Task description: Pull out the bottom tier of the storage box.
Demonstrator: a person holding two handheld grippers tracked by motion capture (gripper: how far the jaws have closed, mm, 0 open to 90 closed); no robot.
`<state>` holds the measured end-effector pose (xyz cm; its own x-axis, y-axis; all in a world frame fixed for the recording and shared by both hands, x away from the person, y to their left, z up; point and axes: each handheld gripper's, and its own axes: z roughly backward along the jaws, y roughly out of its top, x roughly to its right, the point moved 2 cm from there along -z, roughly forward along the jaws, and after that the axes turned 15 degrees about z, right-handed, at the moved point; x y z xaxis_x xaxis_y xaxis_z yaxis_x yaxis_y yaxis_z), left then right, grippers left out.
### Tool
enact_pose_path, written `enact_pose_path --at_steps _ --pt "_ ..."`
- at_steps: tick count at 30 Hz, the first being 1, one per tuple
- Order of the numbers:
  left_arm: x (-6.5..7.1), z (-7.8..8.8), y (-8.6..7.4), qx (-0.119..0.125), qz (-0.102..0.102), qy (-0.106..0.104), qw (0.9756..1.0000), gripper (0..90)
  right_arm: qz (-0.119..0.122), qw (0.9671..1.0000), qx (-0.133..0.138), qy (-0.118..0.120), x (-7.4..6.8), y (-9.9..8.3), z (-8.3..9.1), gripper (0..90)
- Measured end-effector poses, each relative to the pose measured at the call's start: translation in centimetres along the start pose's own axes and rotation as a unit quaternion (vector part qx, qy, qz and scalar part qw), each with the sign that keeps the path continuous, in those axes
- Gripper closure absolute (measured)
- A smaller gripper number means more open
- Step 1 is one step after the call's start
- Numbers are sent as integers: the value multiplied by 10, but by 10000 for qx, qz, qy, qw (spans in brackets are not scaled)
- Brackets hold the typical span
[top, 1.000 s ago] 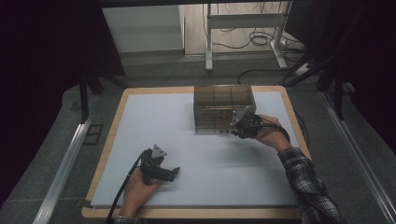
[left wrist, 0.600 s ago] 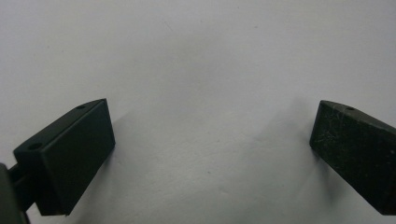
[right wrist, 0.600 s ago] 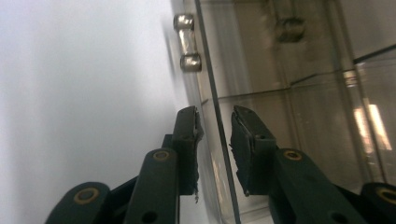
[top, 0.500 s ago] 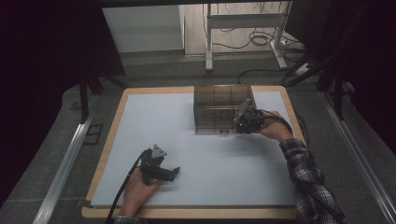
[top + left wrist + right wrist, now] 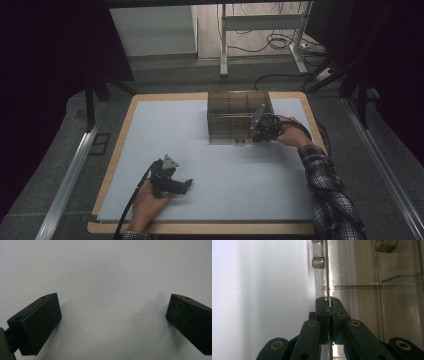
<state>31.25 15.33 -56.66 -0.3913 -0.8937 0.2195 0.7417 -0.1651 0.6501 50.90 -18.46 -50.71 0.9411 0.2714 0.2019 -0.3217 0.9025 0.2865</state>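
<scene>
The clear box (image 5: 235, 117) is seen at the far right of the white mat (image 5: 150, 135); its thin wall is clamped by the just-closed right gripper (image 5: 329, 305). Left gripper (image 5: 112, 317) is held agape, nothing gripped.

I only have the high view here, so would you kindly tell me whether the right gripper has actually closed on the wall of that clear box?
Observer: Yes. In the right gripper view the right gripper has just been closing, and its pads now pinch the thin edge of the clear divided box.
Operator: Thank you. Is the left gripper holding anything?
Observer: No. The left gripper view shows the left gripper with its jaws wide apart and nothing but the white table surface between them.
Operator: Is there any fitting on the wall near the grip?
Observer: Yes, a small metal hinge-like cylinder sits on that same edge, beyond the pads.
</scene>
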Motion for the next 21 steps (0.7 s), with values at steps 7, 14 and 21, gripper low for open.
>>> enact_pose_path --at_steps 7,14,21 --pt "0 0 0 -1 0 0 10000 0 80 9999 49 44 -4 2 5 860" --pt "0 0 0 0 3 -1 10000 0 161 9998 87 66 -14 4 8 859" --pt "0 0 0 -1 2 -1 10000 0 230 9996 135 83 -26 7 10 858"
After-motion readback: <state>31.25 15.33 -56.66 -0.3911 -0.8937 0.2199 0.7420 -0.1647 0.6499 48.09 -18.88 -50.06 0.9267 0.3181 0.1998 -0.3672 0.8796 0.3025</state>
